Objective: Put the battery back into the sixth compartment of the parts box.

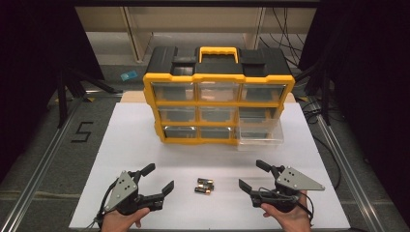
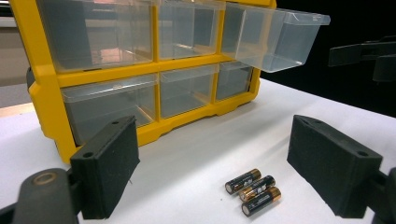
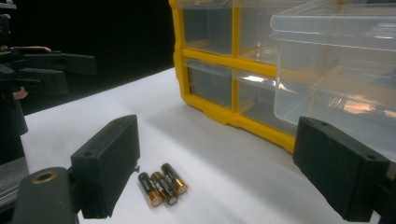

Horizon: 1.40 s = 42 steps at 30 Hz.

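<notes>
This is a lab set up for recording, not a home. Beyond the fingers, a white table [image 1: 135, 145] stands inside aluminium rails [image 1: 38, 169], with black curtains [image 1: 34, 58] on both sides and cables [image 1: 285, 29] trailing on the grey floor. A black tape numeral [image 1: 82, 131] marks the floor off to the left, near tripod legs [image 1: 72, 87].

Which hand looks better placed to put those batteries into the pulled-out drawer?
Probably the right gripper: its jaws stand open beside the batteries, and the open drawer sticks out on its side of the yellow cabinet. The left gripper is about as near the batteries, but farther from the drawer.
</notes>
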Tool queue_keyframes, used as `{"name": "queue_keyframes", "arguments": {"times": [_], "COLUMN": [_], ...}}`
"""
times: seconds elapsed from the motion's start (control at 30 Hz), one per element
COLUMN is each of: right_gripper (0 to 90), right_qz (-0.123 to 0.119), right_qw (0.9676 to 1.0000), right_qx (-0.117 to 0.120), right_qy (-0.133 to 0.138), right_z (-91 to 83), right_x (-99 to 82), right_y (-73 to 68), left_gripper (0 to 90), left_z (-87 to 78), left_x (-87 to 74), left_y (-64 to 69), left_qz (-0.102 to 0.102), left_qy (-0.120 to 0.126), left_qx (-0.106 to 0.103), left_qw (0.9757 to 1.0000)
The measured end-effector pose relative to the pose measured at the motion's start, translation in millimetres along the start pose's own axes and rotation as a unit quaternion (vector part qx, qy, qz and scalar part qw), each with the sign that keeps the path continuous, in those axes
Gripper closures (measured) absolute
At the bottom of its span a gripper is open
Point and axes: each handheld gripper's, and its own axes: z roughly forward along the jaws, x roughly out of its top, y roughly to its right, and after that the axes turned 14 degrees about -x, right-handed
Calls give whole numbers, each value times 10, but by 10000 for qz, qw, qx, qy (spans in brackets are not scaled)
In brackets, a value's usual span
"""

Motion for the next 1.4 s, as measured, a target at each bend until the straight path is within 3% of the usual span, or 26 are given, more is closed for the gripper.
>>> {"name": "queue_keyframes", "arguments": {"times": [0.2, 0.23, 0.63, 0.73, 0.9, 0.93, 0.97, 1.0, 1.03, 1.07, 1.1, 1.13, 1.17, 1.2, 1.23, 1.27, 1.33, 1.37, 1.4], "right_gripper": [162, 162, 178, 184, 218, 223, 223, 226, 226, 240, 240, 247, 247, 256, 256, 268, 280, 280, 293], "right_qz": [-93, -115, -548, -817, -1018, -1142, -1142, -1315, -1315, -1444, -1444, -1632, -1632, -1757, -1757, -1902, -2039, -2039, -2118], "right_qw": [9999, 9999, 9981, 9957, 9931, 9910, 9910, 9869, 9869, 9840, 9840, 9782, 9782, 9746, 9746, 9692, 9633, 9633, 9588], "right_qx": [-43, 72, 252, 418, 516, 618, 618, 773, 773, 864, 864, 1002, 1002, 1055, 1055, 1148, 1235, 1235, 1330], "right_qy": [33, -20, -106, -107, -274, -334, -334, -526, -526, -588, -588, -798, -798, -906, -906, -1065, -1234, -1234, -1345], "right_z": [13, 16, 65, 119, 167, 219, 219, 268, 268, 333, 333, 415, 415, 473, 473, 536, 588, 588, 636], "right_x": [3, 5, 67, 106, 146, 159, 159, 185, 185, 195, 195, 212, 212, 215, 215, 215, 211, 211, 202], "right_y": [-12, -14, -122, -156, -212, -264, -264, -310, -310, -363, -363, -423, -423, -469, -469, -506, -535, -535, -564], "left_gripper": [160, 160, 160, 160, 160, 160, 160, 160, 160, 160, 160, 160, 160, 160, 160, 160, 160, 160, 160], "left_z": [2, 2, -2, -3, 0, 1, 1, 1, 1, 1, 1, -2, -2, -1, -2, -5, -4, -4, -2], "left_x": [-2, -2, 1, -2, -7, -8, -8, -7, -7, -7, -7, -7, -7, -7, -7, -6, -5, -5, -5], "left_y": [1, 0, -5, -9, -11, -12, -12, -10, -10, -10, -10, -13, -13, -12, -12, -15, -14, -14, -14], "left_qz": [-2, -1, -14, -16, -25, -26, -26, -26, -26, -26, -26, -21, -21, -31, -35, -28, -38, -38, -26], "left_qy": [-9, -11, 2, -8, -23, -23, -23, -23, -23, -19, -19, -17, -17, 0, 9, 8, 12, 12, 10], "left_qx": [5, 6, 29, 38, 46, 50, 50, 47, 47, 48, 48, 49, 49, 50, 49, 48, 53, 53, 47], "left_qw": [10000, 10000, 10000, 10000, 10000, 10000, 10000, 10000, 10000, 10000, 10000, 10000, 10000, 10000, 10000, 10000, 10000, 10000, 10000]}}
